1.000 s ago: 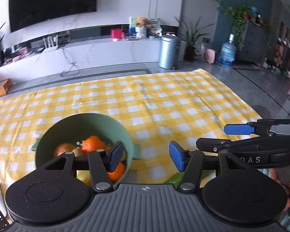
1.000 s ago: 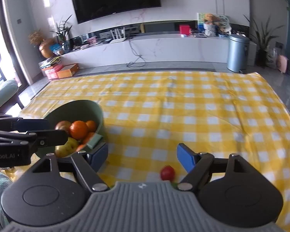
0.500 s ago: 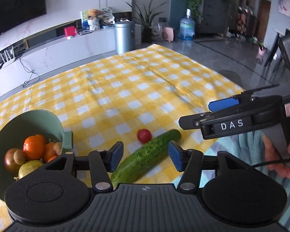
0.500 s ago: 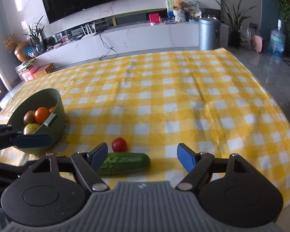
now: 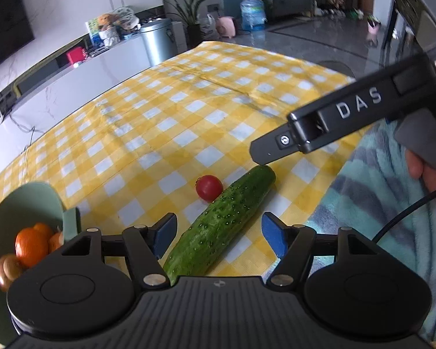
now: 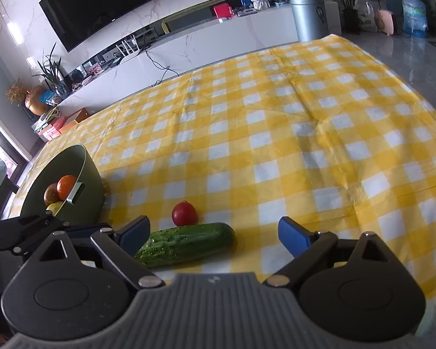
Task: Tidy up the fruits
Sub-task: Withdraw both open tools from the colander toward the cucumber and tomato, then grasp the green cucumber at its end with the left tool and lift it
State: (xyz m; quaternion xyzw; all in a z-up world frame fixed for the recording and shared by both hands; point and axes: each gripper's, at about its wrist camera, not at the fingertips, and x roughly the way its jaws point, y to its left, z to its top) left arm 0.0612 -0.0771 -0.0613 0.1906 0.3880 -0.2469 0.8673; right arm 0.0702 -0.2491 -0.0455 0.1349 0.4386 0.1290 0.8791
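A green cucumber point(image 5: 221, 221) lies on the yellow checked tablecloth point(image 5: 189, 110) near the front edge, with a small red tomato point(image 5: 209, 187) just behind it. My left gripper point(image 5: 219, 237) is open, its blue pads either side of the cucumber's near half, not touching it. A green bowl point(image 5: 35, 200) at the left holds oranges point(image 5: 32, 245) and other fruit. In the right wrist view my right gripper point(image 6: 215, 234) is open and empty, with the cucumber point(image 6: 186, 244) and tomato point(image 6: 184, 213) between and ahead of its fingers, and the bowl point(image 6: 84, 186) at the left.
The right gripper's body point(image 5: 348, 113) reaches in over the table's right front corner in the left wrist view. A striped blue towel point(image 5: 378, 203) covers the person's lap. A metal bin point(image 6: 308, 17) and a white TV bench point(image 6: 218, 37) stand beyond the table.
Both grippers swung right, away from the bowl, and came down closer to the cucumber and tomato. The left gripper's pads now flank the cucumber. Both stayed open.
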